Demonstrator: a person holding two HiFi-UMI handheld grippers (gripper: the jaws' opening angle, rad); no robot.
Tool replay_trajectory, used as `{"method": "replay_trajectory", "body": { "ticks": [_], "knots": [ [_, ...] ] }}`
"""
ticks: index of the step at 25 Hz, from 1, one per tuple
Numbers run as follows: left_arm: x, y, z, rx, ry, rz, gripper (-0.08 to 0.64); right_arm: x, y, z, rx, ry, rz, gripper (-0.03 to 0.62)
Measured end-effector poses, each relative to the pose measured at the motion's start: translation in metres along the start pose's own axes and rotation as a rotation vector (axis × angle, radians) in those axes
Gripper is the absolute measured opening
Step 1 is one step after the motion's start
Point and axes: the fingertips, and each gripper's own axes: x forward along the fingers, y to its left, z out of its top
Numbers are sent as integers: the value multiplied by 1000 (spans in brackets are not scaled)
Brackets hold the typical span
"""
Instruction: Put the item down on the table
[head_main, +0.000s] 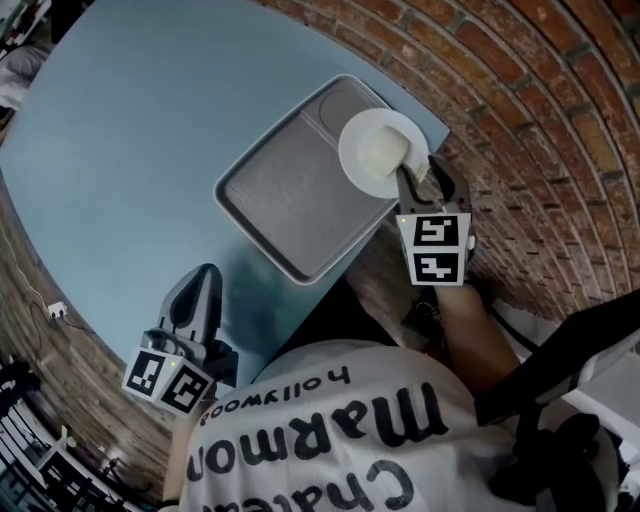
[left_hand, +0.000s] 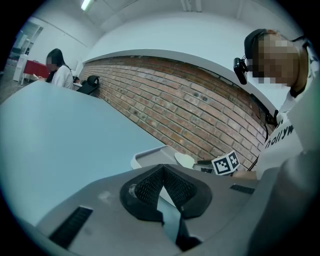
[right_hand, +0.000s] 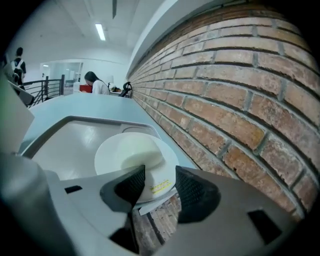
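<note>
Left gripper jaws are closed and empty, while right gripper jaws stand open astride the near rim of the white plate, which lies on the tray corner at the surface edge, where a nudge could tip it onto the brick floor.

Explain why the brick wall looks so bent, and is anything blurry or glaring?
Right gripper view: the wide lens bows the brick wall into an arc; the plate is sharp, under an even ceiling light. Left gripper view: black corners, no glare on the table. Head view: bricks curve too; the tray casts only a soft shadow.
</note>
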Motion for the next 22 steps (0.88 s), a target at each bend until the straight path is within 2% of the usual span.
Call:
{"method": "replay_trajectory", "body": {
  "ticks": [8, 11, 17, 22],
  "knots": [
    [-28, -18, 2, 33, -45, 3, 8, -18, 10, 2, -5, -26, 14, 179],
    [-37, -26, 3, 42, -61, -4, 8, -35, 10, 3, 21, -44, 24, 179],
    [-42, -58, 1, 69, -78, -62, 8, -73, 20, -4, 218, -70, 186, 178],
    [-52, -86, -3, 101, -97, -100, 8, -112, 29, -12, 252, -100, 261, 176]
  ]
}}
